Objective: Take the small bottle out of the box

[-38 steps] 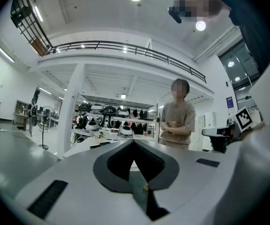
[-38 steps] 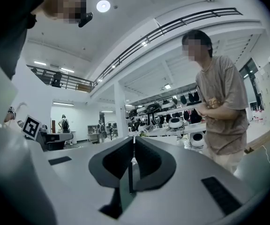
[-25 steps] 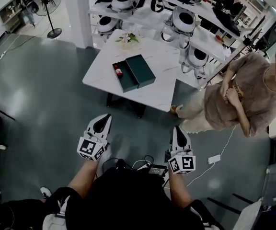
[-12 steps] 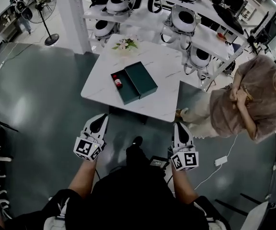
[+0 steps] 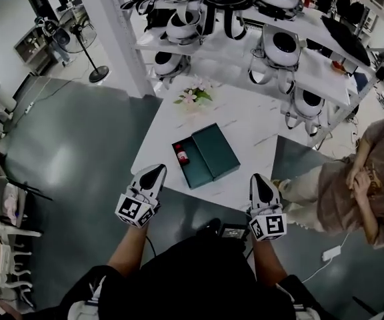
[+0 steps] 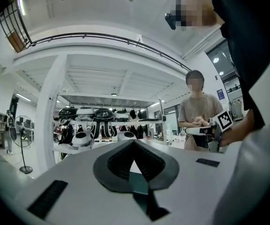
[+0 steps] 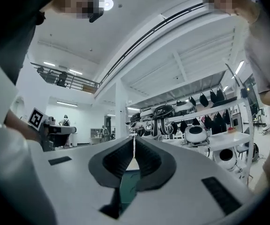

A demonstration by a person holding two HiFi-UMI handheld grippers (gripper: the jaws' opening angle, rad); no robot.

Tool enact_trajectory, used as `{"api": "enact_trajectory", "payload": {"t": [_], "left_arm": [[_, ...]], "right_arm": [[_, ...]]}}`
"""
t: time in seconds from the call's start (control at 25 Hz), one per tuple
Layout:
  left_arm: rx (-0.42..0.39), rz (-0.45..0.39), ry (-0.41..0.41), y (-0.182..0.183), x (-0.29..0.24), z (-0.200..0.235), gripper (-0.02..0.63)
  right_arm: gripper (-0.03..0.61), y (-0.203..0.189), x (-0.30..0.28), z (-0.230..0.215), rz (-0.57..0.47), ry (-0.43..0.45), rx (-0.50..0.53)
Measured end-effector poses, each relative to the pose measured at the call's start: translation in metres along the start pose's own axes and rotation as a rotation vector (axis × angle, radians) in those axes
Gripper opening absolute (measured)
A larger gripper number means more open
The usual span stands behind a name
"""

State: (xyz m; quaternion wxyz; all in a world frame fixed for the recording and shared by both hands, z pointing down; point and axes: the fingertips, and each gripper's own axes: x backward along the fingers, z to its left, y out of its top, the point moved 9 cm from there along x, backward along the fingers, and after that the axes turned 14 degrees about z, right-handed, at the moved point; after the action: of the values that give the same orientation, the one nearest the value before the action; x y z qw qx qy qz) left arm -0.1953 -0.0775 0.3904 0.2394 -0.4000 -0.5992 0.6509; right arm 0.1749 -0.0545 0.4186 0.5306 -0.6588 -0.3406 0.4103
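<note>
While Both Grippers Are Hanging Shut, the Small Bottle Is Lying in Its Box

While the person is holding both tools level at the near edge of the white table (image 5: pixel 249 122), neither one is gripping anything. The left gripper (image 5: pixel 157 171) is showing its jaws pressed together with nothing between them, its tip sitting just near and left of the box (image 5: pixel 193 174). The right gripper (image 5: pixel 259 179) is likewise showing its jaws closed tip to tip and empty, just near and right of the box. The dark green box is lying open on the table, its lid (image 5: pixel 216 151) resting against its right side. The small bottle (image 5: pixel 181 156), red-capped, is lying inside the left half. A bunch of flowers (image 5: pixel 193 97) is sitting at the far side of the table, and another person (image 5: pixel 359 185) is standing to the right.
</note>
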Motion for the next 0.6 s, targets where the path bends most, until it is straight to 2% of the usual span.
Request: {"api": "enact_trajectory", "payload": {"t": [0.28,0.4,0.48,0.6], "left_arm": [[-0.021,0.037,-0.013,0.03,-0.075,0.049,0.014],[-0.03,0.099,-0.116,0.038,-0.105,0.063,0.014],[-0.106,0.167,-0.217,0.044,-0.125,0.07,0.014],[-0.293,0.251,-0.352,0.055,-0.157,0.082,0.014]], "right_arm": [[0.035,0.02,-0.069,-0.036,-0.017,0.049,0.04],[0.035,0.017,-0.086,-0.042,-0.008,0.059,0.016],[0.035,0.014,-0.092,-0.04,-0.002,0.053,0.002],[0.035,0.013,-0.105,-0.041,0.003,0.033,0.002]]}}
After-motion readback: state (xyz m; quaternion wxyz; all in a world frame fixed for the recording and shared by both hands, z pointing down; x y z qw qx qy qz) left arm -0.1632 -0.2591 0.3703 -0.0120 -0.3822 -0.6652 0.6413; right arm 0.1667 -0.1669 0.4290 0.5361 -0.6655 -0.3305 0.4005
